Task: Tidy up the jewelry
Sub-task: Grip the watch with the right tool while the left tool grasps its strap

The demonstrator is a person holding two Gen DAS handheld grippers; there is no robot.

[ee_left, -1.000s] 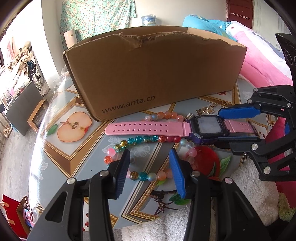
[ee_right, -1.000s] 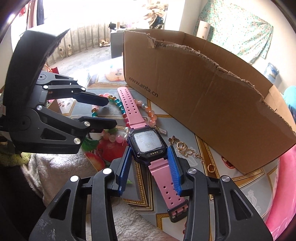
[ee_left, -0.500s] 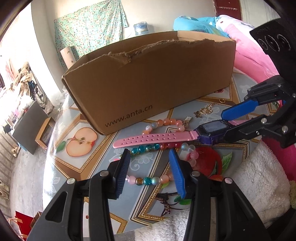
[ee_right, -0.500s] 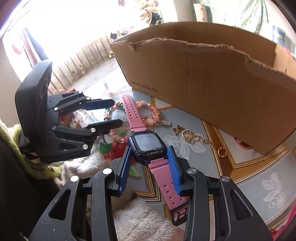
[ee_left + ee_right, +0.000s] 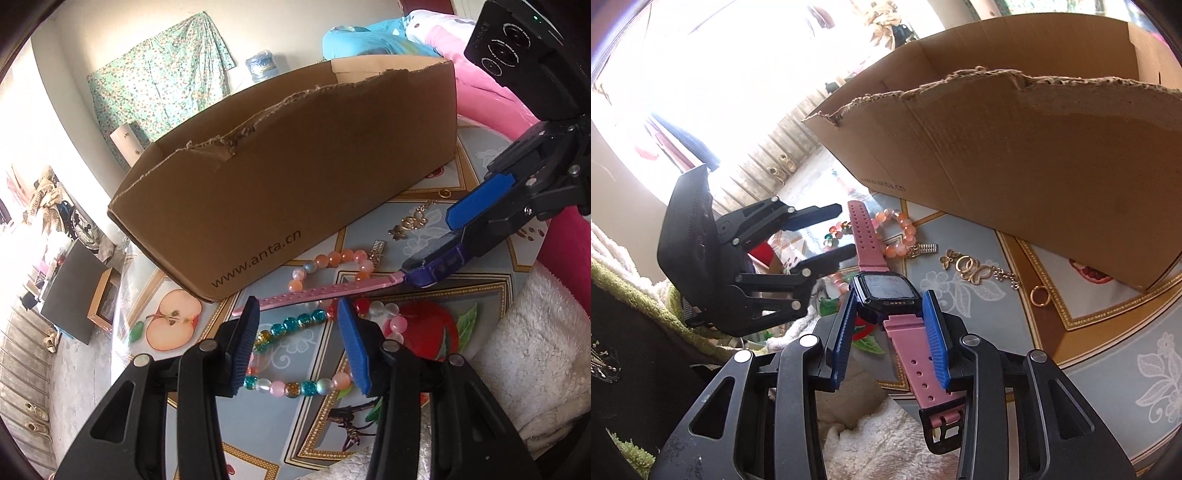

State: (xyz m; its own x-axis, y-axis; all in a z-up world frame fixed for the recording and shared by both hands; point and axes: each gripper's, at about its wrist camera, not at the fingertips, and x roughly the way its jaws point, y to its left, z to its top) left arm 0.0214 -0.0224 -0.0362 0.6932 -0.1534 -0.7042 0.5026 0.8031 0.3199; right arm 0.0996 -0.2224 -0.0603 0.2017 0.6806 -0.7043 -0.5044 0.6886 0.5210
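The right gripper (image 5: 892, 334) pinches the dark square case of a pink-strapped digital watch (image 5: 886, 291) between its blue pads, its jaws having just closed a little further, and the watch hangs clear of the patterned tabletop (image 5: 1100, 332) in front of the torn brown cardboard box (image 5: 1034, 166). The left gripper (image 5: 299, 341) hovers half-open over a multicoloured bead bracelet (image 5: 295, 386), gripping nothing. A gold butterfly chain (image 5: 975, 271) lies nearby.

Pink-strapped watch (image 5: 886, 291) with dark case, tilted, lifted off table. Bead bracelets (image 5: 288, 354) and gold chain (image 5: 979, 269) lie before cardboard box (image 5: 295, 184).
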